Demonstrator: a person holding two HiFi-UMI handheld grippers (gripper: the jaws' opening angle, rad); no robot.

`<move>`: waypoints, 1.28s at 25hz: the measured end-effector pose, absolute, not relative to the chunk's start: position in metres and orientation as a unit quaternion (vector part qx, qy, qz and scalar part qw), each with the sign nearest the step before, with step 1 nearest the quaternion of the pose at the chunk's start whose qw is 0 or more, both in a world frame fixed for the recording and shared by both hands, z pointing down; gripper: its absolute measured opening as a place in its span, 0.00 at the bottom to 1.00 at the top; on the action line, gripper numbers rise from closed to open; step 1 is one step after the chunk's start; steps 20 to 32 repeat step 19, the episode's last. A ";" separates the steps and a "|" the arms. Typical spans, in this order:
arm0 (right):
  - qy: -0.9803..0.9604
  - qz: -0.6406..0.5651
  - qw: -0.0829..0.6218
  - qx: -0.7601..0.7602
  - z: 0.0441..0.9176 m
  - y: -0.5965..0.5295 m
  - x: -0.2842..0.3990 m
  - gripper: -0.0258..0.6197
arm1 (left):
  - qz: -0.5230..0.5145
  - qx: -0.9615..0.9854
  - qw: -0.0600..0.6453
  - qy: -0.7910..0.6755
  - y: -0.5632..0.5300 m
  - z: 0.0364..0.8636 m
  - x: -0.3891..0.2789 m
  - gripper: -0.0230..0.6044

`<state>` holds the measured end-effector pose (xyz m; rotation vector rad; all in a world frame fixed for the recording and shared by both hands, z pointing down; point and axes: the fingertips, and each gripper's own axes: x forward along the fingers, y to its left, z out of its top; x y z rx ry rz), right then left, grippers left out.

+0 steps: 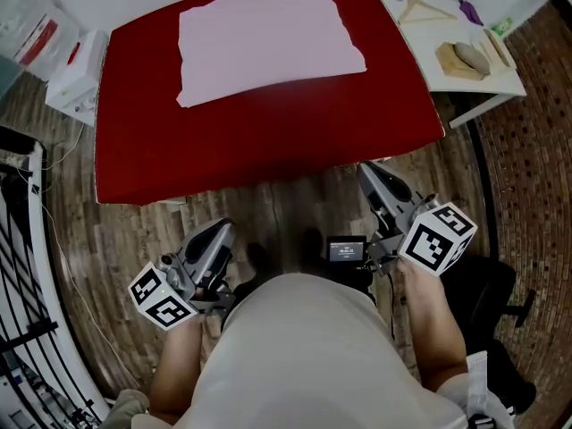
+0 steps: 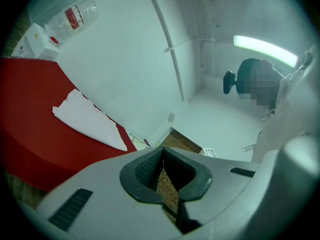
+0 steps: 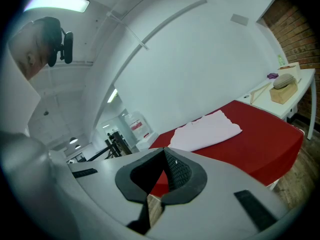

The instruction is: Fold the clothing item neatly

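- Now the clothing item point(image 1: 268, 41), a pale sheet of cloth, lies flat as a rough rectangle on the far half of the red table point(image 1: 223, 150), with nothing on top of it.
- Its edges look uneven, and the corner nearest the left side ends in a small point.
- Both grippers are held close to the person's body, short of the table's near edge and above the wooden floor point(image 1: 286, 206), well apart from the cloth.
- The left gripper point(image 1: 223, 231) has its 2 jaws pressed together with nothing between them; its own view shows only a thin slit where the dark pads meet.
- The right gripper point(image 1: 368, 172) is likewise closed and empty, and it reaches nearer the table's edge than the left one.
- A white side table point(image 1: 444, 88) stands just beside the red table on the right, carrying a wooden hanger point(image 1: 424, 9) and a wooden block point(image 1: 452, 63) with a greyish lump on it.
- A white box point(image 1: 79, 70) sits off the table's far left corner.
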<state>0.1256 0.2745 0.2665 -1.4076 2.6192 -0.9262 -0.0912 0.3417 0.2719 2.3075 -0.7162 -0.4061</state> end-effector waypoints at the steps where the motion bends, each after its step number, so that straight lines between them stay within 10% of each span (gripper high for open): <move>1: 0.841 -0.295 0.013 -0.453 0.265 0.275 0.126 0.06 | -0.155 0.887 0.338 -0.272 0.342 0.271 -0.089 0.04; 32: 0.855 -0.253 -0.011 -0.452 0.251 0.267 0.119 0.06 | -0.147 0.896 0.336 -0.249 0.340 0.264 -0.067 0.04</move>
